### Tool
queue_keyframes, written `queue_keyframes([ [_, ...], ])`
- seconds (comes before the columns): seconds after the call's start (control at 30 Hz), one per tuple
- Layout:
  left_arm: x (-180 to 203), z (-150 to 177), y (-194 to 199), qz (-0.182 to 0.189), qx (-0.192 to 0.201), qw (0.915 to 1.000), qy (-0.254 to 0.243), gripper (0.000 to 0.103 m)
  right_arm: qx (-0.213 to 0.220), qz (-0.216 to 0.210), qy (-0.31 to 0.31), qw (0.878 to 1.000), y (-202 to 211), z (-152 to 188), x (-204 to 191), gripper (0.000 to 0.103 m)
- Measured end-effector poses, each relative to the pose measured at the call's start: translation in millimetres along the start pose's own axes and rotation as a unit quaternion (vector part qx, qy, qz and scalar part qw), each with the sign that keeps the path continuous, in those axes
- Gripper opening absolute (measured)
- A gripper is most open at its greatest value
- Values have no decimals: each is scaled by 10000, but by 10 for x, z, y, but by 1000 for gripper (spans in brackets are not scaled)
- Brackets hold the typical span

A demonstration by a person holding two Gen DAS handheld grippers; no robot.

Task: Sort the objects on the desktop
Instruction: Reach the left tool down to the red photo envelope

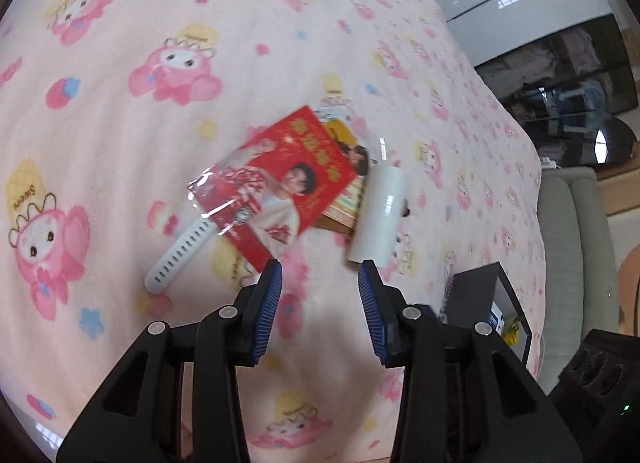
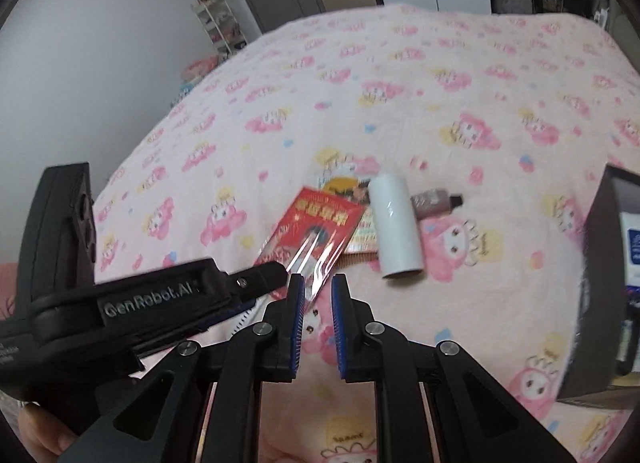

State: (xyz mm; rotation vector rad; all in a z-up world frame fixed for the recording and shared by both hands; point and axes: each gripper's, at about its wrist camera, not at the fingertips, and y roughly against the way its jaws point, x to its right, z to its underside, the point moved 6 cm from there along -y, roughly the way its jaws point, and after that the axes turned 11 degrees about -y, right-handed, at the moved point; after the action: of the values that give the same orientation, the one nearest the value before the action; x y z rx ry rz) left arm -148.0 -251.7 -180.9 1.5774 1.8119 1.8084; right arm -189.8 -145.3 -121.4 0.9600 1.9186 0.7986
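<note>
Red packet [image 1: 288, 187] — overlapping white roll [image 1: 378, 219]

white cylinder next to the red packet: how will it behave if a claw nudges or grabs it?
The white cylinder lies on its side on the soft pink blanket, so a nudge probably rolls it. Its glossy, smooth surface may slip between pads. It looks hollow at the near end, so likely light.

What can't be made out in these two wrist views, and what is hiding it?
- White perforated strap: left view, upper end under the red printed packet.
- Yellow printed card: both views, mostly under that packet and the white cylinder.
- Small brown bottle: right view blurred; left view, behind the cylinder.
- Black open box: cut by the frame edge, label unreadable.
- Right gripper: any grip on the clear wrapper unclear.
</note>
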Motion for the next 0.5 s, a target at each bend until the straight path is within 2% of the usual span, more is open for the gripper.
queue_keyframes([
  [0.23,-313,-10,-130,-24,-146,9995,294,39,-556,114,103,9983,-452,182,66,11],
  [0.4,-457,-53,-280,-467,-179,9982,328,39,-785,156,-56,9968,-698,198,135,29],
  [0.5,-542,-24,-352,-257,-298,9971,652,39,-947,90,-225,9952,-836,240,182,34],
])
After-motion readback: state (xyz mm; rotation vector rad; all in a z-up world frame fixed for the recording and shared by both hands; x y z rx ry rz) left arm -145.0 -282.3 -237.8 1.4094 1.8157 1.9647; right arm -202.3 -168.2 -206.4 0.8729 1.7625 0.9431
